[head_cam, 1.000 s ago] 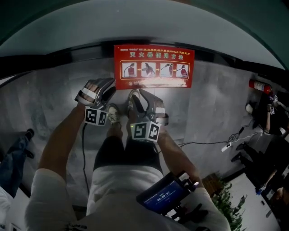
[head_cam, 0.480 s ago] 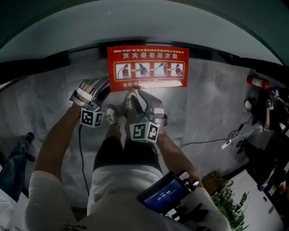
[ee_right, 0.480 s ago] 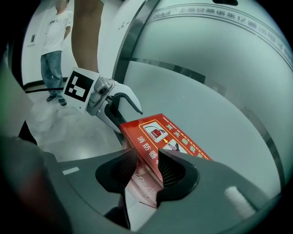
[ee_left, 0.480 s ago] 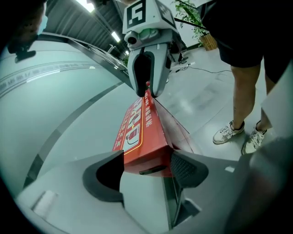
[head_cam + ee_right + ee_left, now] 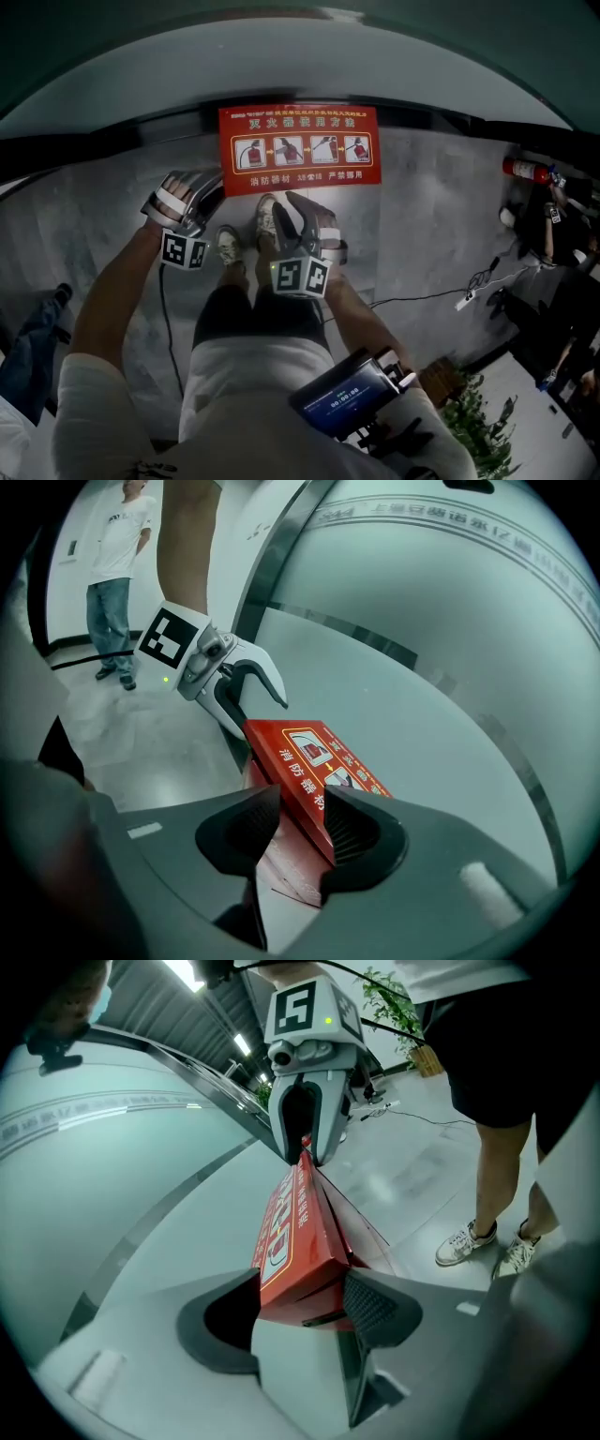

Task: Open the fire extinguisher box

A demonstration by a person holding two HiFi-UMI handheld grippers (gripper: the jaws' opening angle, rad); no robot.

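Note:
The fire extinguisher box's red lid (image 5: 300,150), printed with instruction pictures, lies against the curved glass wall ahead of me. My left gripper (image 5: 202,187) is at the lid's left front corner. In the left gripper view the lid's end (image 5: 295,1241) fills the gap between the closing jaws of the left gripper (image 5: 300,1288) and touches both. My right gripper (image 5: 281,211) holds the lid's front edge further right. In the right gripper view that edge (image 5: 314,761) sits pinched between the pads of the right gripper (image 5: 300,827), and the box's paler inside shows beneath it.
A red fire extinguisher (image 5: 525,171) lies on the floor far right. A cable and power strip (image 5: 466,303) trail across the grey floor, with a potted plant (image 5: 478,412) nearby. A person (image 5: 117,574) stands behind. My own shoes (image 5: 228,246) are just below the lid.
The lid's front edge has drawn away from both grippers in the head view, upward and slightly left. The left gripper has shifted a little left and lower.

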